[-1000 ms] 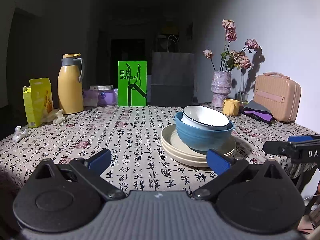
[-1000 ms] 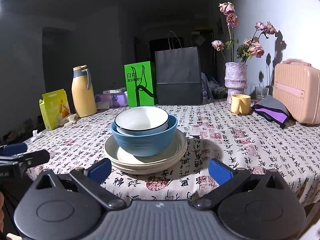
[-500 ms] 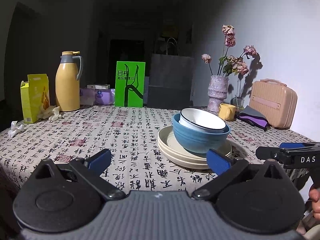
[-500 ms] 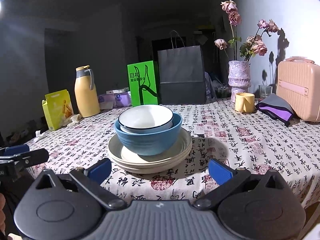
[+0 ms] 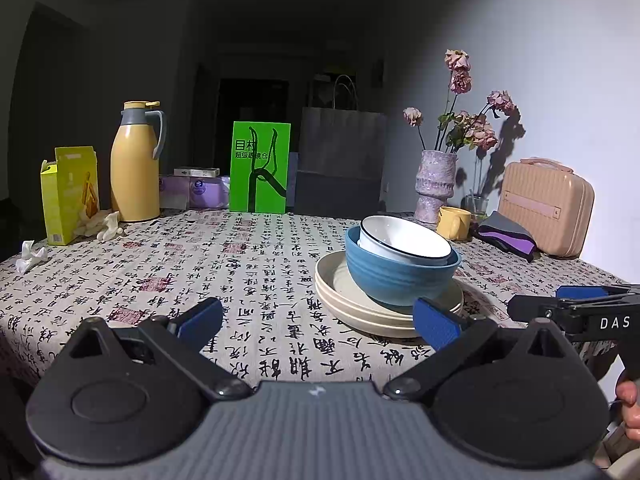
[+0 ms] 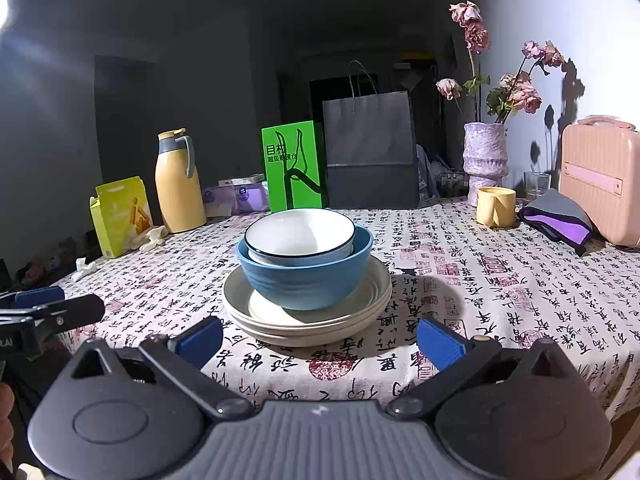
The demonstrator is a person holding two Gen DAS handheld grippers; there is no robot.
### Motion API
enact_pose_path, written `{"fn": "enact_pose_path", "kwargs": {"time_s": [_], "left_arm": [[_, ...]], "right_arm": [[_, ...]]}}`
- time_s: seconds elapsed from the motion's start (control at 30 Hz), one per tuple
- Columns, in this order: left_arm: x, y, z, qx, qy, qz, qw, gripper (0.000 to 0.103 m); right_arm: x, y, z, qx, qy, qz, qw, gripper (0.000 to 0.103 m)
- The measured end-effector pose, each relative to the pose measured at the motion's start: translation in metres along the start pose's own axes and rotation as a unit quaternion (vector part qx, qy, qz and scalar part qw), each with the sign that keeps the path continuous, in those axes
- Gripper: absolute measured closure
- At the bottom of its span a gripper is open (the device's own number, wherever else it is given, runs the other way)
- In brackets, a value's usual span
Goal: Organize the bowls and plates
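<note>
A white bowl with a dark rim sits tilted inside a blue bowl, which stands on a stack of cream plates on the patterned tablecloth. The same stack shows in the left wrist view: white bowl, blue bowl, plates. My right gripper is open and empty, just in front of the stack at the table's near edge. My left gripper is open and empty, in front of the stack and to its left. Each gripper shows at the edge of the other's view.
Along the back stand a yellow thermos, a yellow box, a green sign, a dark paper bag, a vase of dried flowers, a yellow mug, a folded purple cloth and a pink case.
Both grippers have shifted slightly in front of the table, staying open. The stack of bowls and plates has not moved.
</note>
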State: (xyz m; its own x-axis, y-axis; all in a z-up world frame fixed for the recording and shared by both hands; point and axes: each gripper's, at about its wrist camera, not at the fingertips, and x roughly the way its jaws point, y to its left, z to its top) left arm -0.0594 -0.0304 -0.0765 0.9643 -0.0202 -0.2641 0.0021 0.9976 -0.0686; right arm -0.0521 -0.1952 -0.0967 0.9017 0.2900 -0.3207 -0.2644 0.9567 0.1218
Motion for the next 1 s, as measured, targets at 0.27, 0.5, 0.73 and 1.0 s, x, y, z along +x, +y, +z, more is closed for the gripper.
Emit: {"fn": "enact_pose_path", "kwargs": {"time_s": [0.27,0.5,0.73,1.0], "left_arm": [[0.0000,-0.0007,-0.0004,0.000,0.000,-0.001,1.0000,0.000],[-0.0001,-0.0009,-0.0007,0.000,0.000,0.000,1.0000,0.000],[0.0000,-0.0012,-0.0009,0.000,0.001,0.000,1.0000,0.000],[0.0003,-0.0045,-0.0021,0.002,0.000,-0.001,1.0000,0.000]], "right_arm": [[0.0007,0.0022,-0.0017,-0.001,0.001,0.002,1.000,0.000],[0.0014,0.0030,-0.0020,-0.001,0.001,0.003,1.000,0.000],[0.0014,0.0025,-0.0024,-0.001,0.002,0.005,1.000,0.000],[0.0010,0.0022,-0.0024,-0.002,0.003,0.005,1.000,0.000]]}}
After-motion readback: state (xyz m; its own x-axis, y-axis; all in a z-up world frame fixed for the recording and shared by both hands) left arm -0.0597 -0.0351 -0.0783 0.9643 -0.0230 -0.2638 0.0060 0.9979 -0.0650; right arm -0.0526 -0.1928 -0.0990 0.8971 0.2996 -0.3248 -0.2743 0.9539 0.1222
